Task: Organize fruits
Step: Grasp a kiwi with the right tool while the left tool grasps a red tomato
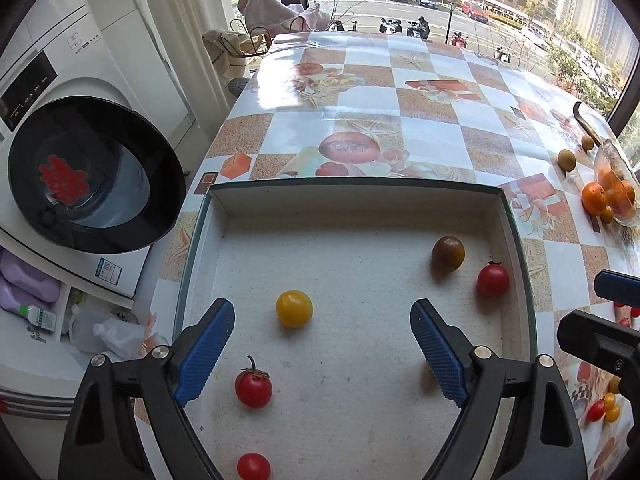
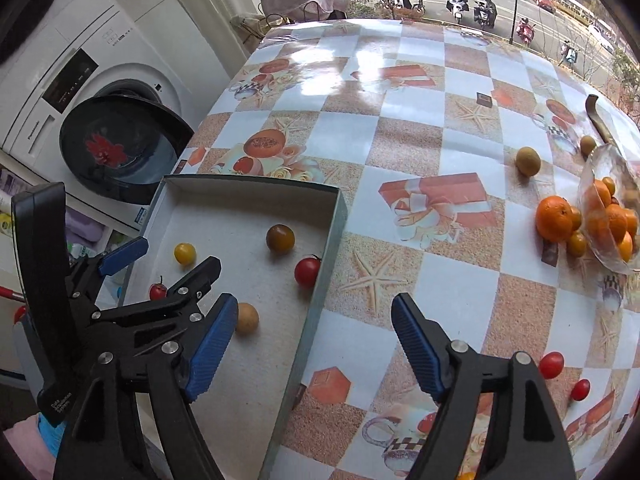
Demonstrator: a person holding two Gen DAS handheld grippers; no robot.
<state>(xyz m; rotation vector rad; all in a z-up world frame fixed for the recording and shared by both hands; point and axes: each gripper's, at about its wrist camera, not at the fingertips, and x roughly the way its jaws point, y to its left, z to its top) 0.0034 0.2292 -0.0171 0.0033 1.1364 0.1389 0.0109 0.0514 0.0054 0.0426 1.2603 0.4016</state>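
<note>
I judge this as mid-sort: several small fruits already lie in the shallow white cardboard box [image 1: 360,216], and more wait out on the checked oilcloth table [image 2: 400,92]. My left gripper [image 1: 322,352] hangs over the box floor with its blue pads spread wide and nothing between them; a yellow cherry tomato [image 1: 294,308] sits just ahead, a stemmed red one [image 1: 253,389] lies near the left pad, and a dark brownish tomato [image 1: 448,254] and another red one [image 1: 493,280] rest near the right wall. My right gripper [image 2: 312,352] is also spread and empty, tilted down over the box's right wall and the table beside it. Two loose red cherry tomatoes [image 2: 551,365] lie on the cloth to its right; oranges [image 2: 554,218] crowd a clear glass bowl [image 2: 592,172] farther off. Next, I think, the right gripper must swing rightward, drop low and close gently on one tomato without rolling it.
</note>
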